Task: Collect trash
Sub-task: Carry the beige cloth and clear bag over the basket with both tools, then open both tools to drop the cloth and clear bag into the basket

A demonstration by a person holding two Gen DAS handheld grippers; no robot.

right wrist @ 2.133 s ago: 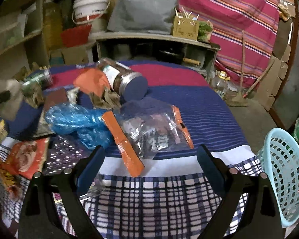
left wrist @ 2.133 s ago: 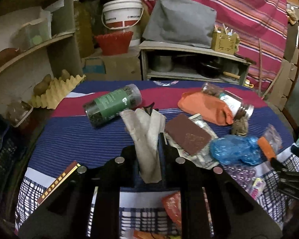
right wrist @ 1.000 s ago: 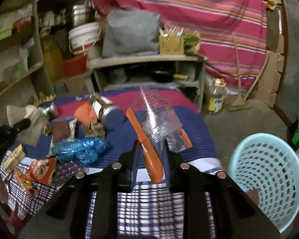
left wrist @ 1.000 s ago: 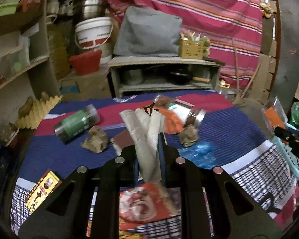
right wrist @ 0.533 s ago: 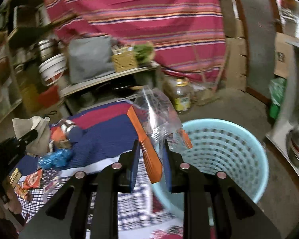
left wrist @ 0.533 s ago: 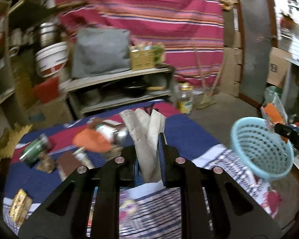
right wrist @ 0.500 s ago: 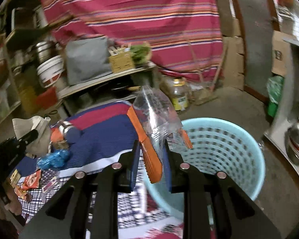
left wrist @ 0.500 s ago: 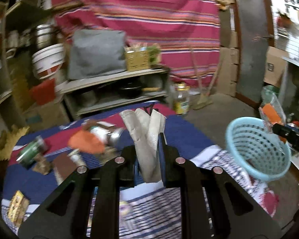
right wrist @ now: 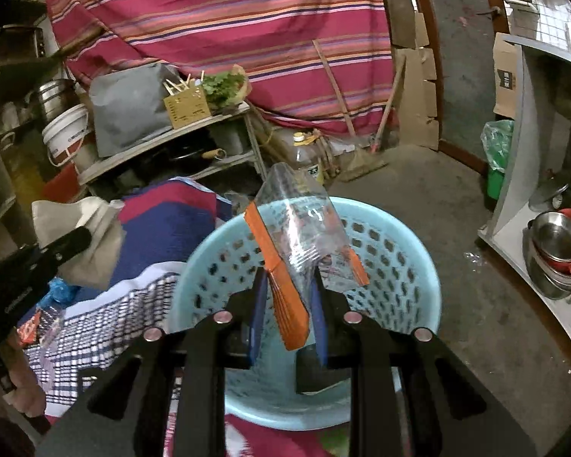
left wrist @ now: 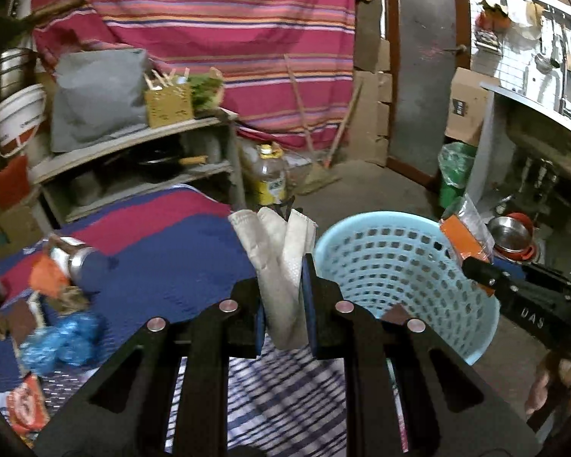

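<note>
Both claws have swung from the cluttered bench to the light-blue perforated basket.
Bench, covered by a striped blue-and-red cloth, lies left of the basket. Left claw is clamped on a folded beige cloth just beside the basket rim. Right claw is clamped on a clear orange-edged plastic bag above the basket opening.

Clear orange-edged bag above blue basket
</note>
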